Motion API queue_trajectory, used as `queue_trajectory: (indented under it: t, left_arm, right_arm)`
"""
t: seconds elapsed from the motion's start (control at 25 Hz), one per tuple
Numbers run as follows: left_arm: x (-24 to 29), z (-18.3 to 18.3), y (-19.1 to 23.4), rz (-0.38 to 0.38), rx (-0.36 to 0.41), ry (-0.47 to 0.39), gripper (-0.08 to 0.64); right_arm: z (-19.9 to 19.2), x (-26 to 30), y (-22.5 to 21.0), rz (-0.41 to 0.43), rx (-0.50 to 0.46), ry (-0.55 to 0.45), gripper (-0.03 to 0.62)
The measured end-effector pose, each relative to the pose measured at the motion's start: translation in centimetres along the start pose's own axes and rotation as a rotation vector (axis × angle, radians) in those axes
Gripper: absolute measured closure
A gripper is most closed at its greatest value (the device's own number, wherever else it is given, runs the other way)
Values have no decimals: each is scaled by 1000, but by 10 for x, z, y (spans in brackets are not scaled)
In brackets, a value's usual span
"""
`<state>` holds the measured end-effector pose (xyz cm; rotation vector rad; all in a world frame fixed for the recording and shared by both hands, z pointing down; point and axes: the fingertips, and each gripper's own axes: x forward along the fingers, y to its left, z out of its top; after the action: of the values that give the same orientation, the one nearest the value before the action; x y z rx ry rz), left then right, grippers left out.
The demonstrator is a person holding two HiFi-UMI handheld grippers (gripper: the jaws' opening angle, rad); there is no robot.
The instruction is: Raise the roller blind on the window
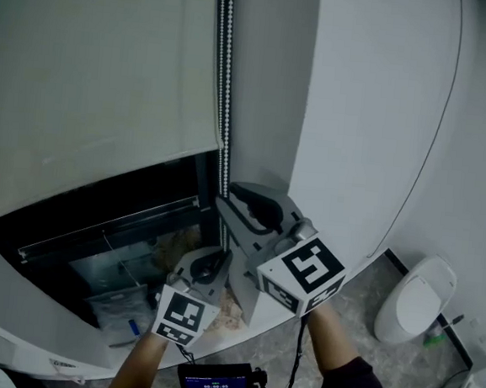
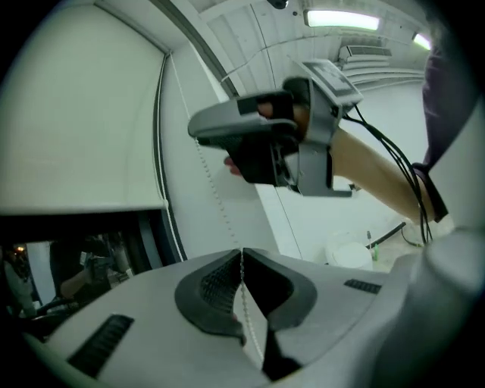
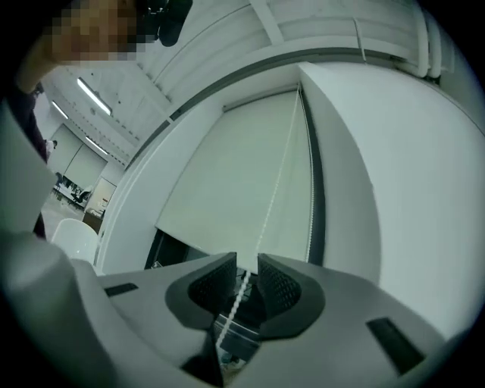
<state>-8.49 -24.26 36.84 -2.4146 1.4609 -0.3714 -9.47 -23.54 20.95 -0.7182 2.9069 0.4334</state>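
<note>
We have the roller blind (image 1: 93, 74) hanging partway down the window, its lower hem above the dark open pane. The bead chain (image 1: 225, 78) drops along the blind's right edge, beside the frame. Our left gripper (image 2: 241, 258) has its fingers (image 2: 216, 284) pressed together on the chain. Our right gripper (image 3: 244, 265) sits higher, its fingers (image 3: 208, 284) apart, with the chain running loosely between them. We judge the chain light, limp and slippery, so it is best pinched squarely across the beads. The blind fabric should be light too, so steady downward pulls ought to do.
</note>
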Motion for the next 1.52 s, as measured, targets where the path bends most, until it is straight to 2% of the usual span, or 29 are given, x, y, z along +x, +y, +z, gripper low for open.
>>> queue_trajectory:
  t: [0.12,0.24,0.4,0.48,0.6,0.76,0.88,1.04,1.2,1.28,1.44,1.52]
  left_arm:
    - [3,-30,-13,-30,-30,55,548]
    - [-1,-49,-19,-54,-86,67,547]
    - [-15,-62,-12,-77,-110,42,546]
    - [-24,-59,3,-52,-147,22,546]
    - [-35,-26,30,-17,-206,-65,546]
    - [-38,33,58,16,-185,-159,545]
    - [-34,72,65,-3,-149,-214,545]
    - [-22,106,65,-29,-101,-229,511]
    - [-15,119,66,-16,-72,-225,512]
    - [-14,119,61,2,-29,-211,512]
    - [-8,103,38,27,37,-159,541]
    - [-3,92,26,40,62,-140,548]
  right_arm:
    - [0,7,-2,-30,-65,60,525]
    - [-16,7,0,-51,-131,113,568]
    - [-32,4,4,-132,-360,161,575]
    - [-43,5,8,-135,-449,198,575]
    - [-70,5,15,-112,-512,260,575]
    - [-100,1,32,-71,-524,310,575]
    - [-117,-3,43,-51,-517,333,575]
    - [-134,-8,52,-40,-498,360,575]
    - [-155,-20,64,-31,-484,384,575]
    - [-164,-28,67,-39,-466,394,575]
    - [-187,-45,66,-47,-427,440,575]
    - [-201,-55,66,-49,-368,452,575]
